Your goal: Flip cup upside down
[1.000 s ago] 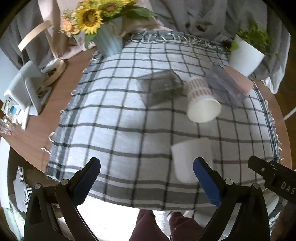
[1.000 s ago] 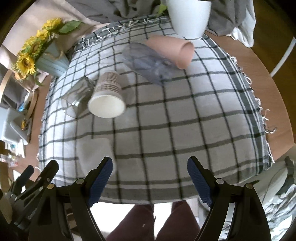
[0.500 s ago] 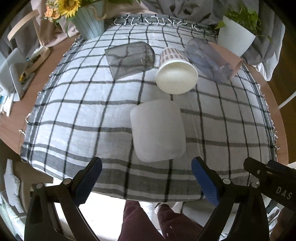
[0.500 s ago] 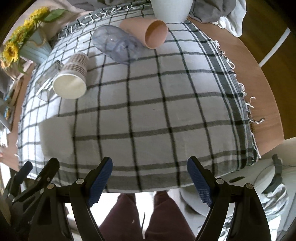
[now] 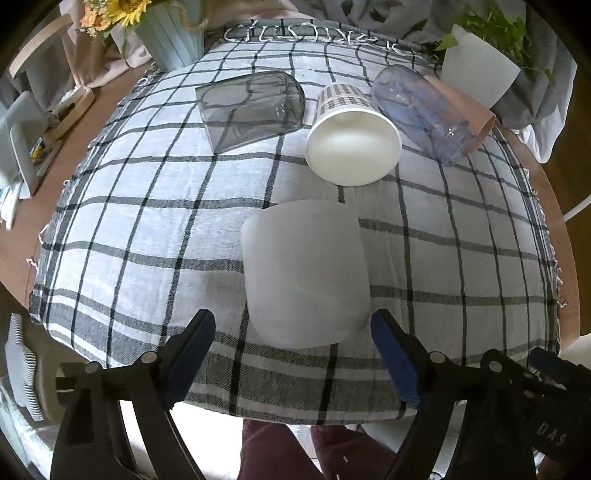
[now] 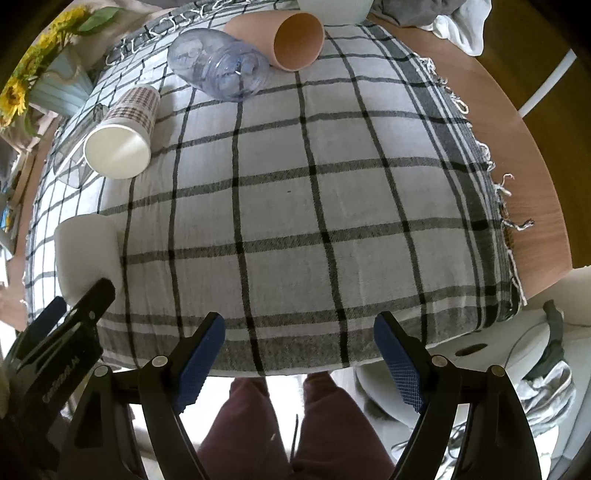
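A frosted white cup [image 5: 304,273] lies on its side on the checked cloth [image 5: 147,221], its base toward me. My left gripper [image 5: 295,332] is open, its blue fingertips [image 5: 195,347] on either side of the cup's near end, not touching. The cup also shows in the right wrist view [image 6: 86,251] at the left, behind the left gripper. My right gripper [image 6: 299,339] is open and empty above the cloth's near edge [image 6: 295,350].
Lying on their sides at the back are a grey glass [image 5: 251,107], a paper cup [image 5: 351,136], a clear bluish cup [image 5: 421,110] and a pink cup [image 6: 291,37]. A sunflower vase [image 5: 170,33] and a white plant pot [image 5: 476,74] stand beyond. Wooden table edge [image 6: 532,166] at right.
My left gripper has moved forward and down toward the frosted cup, which now sits between its fingertips. My right gripper has moved closer to the cloth, still open.
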The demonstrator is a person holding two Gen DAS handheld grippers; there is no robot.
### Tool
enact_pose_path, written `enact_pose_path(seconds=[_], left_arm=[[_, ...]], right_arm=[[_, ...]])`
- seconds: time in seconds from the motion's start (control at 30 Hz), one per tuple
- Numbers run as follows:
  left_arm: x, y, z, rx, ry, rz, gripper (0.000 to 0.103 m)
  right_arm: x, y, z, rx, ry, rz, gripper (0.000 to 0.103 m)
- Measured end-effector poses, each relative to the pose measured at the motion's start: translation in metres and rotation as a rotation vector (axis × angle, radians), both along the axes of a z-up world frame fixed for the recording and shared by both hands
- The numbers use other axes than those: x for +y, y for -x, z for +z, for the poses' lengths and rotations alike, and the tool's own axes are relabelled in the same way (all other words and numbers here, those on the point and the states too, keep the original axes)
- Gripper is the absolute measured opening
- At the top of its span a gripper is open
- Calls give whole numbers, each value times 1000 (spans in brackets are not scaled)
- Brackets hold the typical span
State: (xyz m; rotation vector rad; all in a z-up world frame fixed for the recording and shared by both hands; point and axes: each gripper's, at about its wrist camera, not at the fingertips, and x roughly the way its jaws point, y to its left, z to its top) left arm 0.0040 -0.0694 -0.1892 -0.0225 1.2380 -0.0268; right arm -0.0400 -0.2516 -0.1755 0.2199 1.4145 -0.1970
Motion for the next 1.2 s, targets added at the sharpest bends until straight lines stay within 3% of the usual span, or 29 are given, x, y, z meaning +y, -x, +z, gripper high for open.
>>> enact_pose_path(seconds=[0.27,0.73,1.2], left_arm=[[-4,-4,-5,23,25,-38,66],[4,-4,14,22,16,-60,65],[16,-35,21,12,28,-83,65]], right_arm=[[-2,-4,-4,9,-5,-15,83],[9,-14,2,-8,-40,5,83],[26,-36,10,-42,-67,3,83]])
